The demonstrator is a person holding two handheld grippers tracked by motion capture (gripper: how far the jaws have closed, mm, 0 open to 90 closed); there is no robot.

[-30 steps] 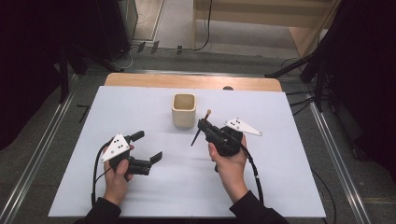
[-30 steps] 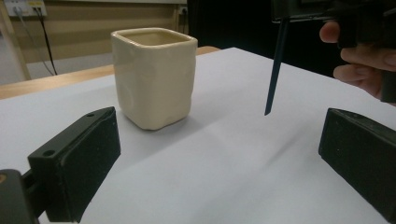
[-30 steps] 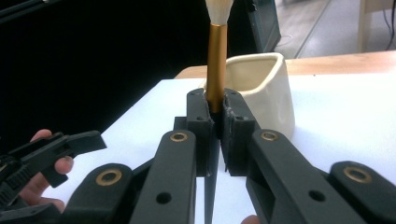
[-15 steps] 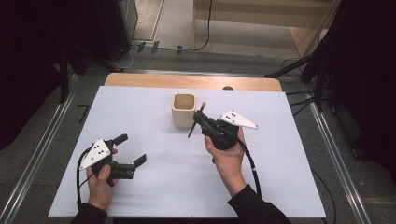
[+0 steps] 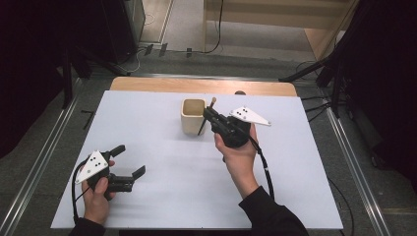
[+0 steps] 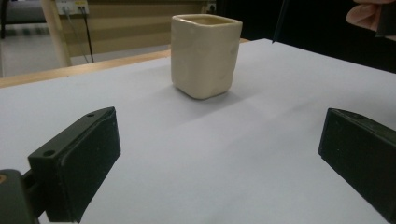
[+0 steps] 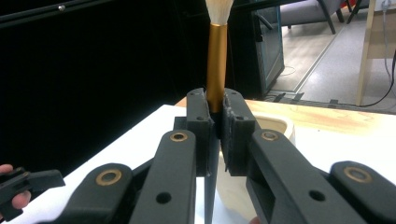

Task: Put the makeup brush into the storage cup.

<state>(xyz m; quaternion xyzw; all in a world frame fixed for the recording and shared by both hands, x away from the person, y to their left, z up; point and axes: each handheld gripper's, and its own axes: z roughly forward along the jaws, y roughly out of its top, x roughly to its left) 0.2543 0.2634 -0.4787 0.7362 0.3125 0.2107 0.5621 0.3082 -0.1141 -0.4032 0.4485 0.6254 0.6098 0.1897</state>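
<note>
- Over on the left, the left gripper (image 5: 129, 161) rests low at the near-left of the white table (image 5: 147, 128), jaws spread wide with nothing between them. It sits well apart from the work, and I'd leave it parked there.
- Mid-table stands the cup (image 5: 193, 116), a cream, squarish ceramic one, glazed, upright and with its mouth open to the top. The left gripper view shows it square-on (image 6: 205, 53) with bare table all around it.
- Just right of the cup, the right gripper (image 5: 207, 116) is clamped tight on a brush (image 5: 202, 124), held above the table beside the cup's right wall.
- The brush has a dark slim handle pointing down, a gold ferrule (image 7: 216, 65) above the jaws and pale bristles on top.
- To drop it in well, I'd say lift the handle tip clear of the rim, shift it left over the opening, keep it near upright, then lower before letting go.
</note>
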